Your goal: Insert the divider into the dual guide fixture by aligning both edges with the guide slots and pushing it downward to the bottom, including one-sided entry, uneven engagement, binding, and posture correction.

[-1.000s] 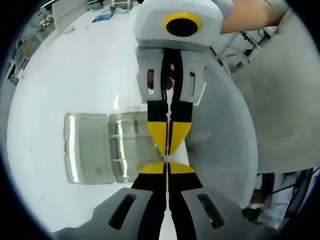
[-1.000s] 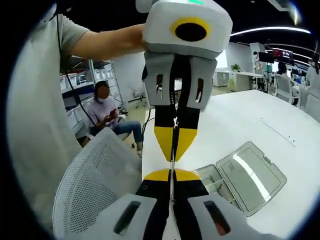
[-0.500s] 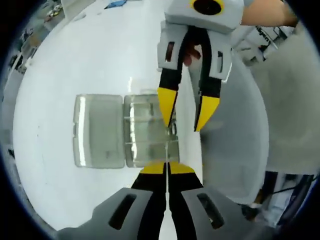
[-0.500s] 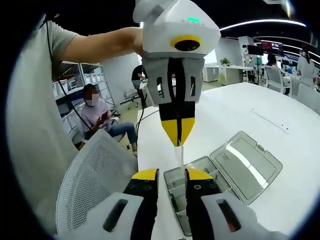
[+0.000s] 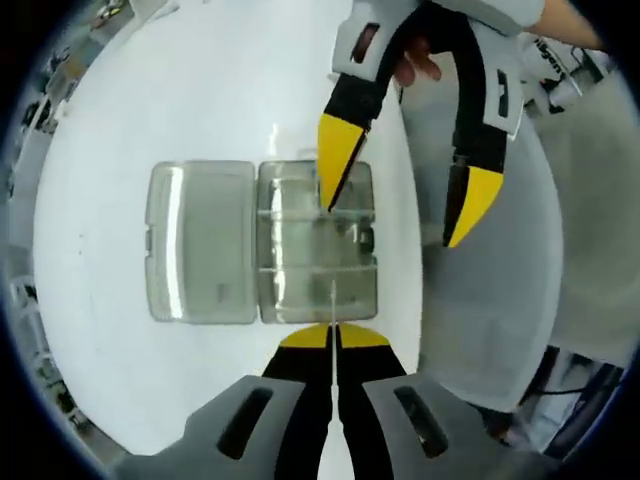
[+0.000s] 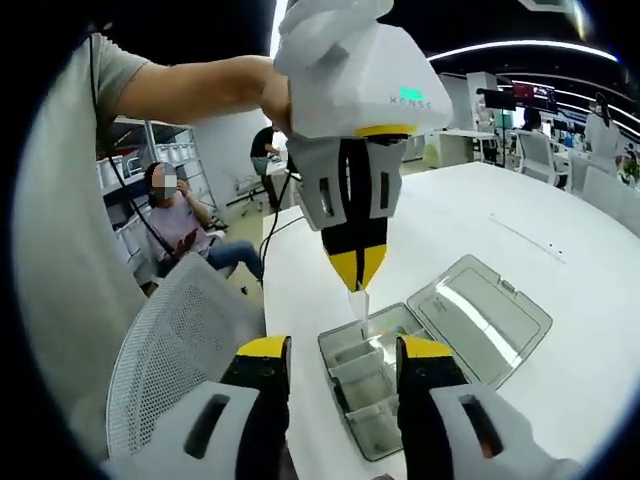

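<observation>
White bench (image 5: 180, 90) carries the open clear fixture (image 5: 315, 240). Divider (image 6: 358, 303) is pinched upright above it by the closed left tongs (image 6: 355, 270); right tongs (image 5: 400, 190) are spread wide.

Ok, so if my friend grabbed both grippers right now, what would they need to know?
Left gripper: fingers shut on the thin clear divider, held upright over the open clear box.
Right gripper: open, empty, hovering near the box.
The box sits on the white table, its lid folded flat beside it.
Done: divider gripped and above the box.
Left: line up both edges inside the box, push down to the bottom.
</observation>
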A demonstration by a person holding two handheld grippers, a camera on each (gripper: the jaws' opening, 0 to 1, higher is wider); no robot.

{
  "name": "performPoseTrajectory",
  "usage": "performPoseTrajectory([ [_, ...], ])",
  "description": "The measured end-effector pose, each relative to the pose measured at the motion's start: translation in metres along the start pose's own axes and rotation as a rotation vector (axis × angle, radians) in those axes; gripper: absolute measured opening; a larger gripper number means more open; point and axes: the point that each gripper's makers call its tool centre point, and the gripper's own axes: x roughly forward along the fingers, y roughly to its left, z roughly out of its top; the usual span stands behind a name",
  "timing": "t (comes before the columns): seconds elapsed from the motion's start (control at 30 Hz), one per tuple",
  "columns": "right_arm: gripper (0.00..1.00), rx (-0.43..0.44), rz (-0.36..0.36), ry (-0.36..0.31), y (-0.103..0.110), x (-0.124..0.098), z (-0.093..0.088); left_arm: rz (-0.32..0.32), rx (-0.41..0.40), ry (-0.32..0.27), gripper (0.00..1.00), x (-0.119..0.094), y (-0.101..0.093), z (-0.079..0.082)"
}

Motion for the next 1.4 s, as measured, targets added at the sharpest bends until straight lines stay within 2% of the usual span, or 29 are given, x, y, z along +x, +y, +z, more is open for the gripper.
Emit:
performPoseTrajectory([
  [0.37, 0.48, 0.002, -0.016, 0.013, -0.002, -0.003, -0.005, 0.012, -0.03, 0.016, 0.0, 0.01, 0.005, 0.0],
  [0.93, 0.5, 0.02, -0.018, 0.014, -0.005, -0.006, -0.01, 0.006, -0.037, 0.03, 0.0, 0.023, 0.007, 0.0],
  [1.4, 0.49, 0.031, -0.015, 0.014, -0.005, -0.005, -0.013, 0.01, -0.041, 0.032, 0.0, 0.024, 0.008, 0.0],
])
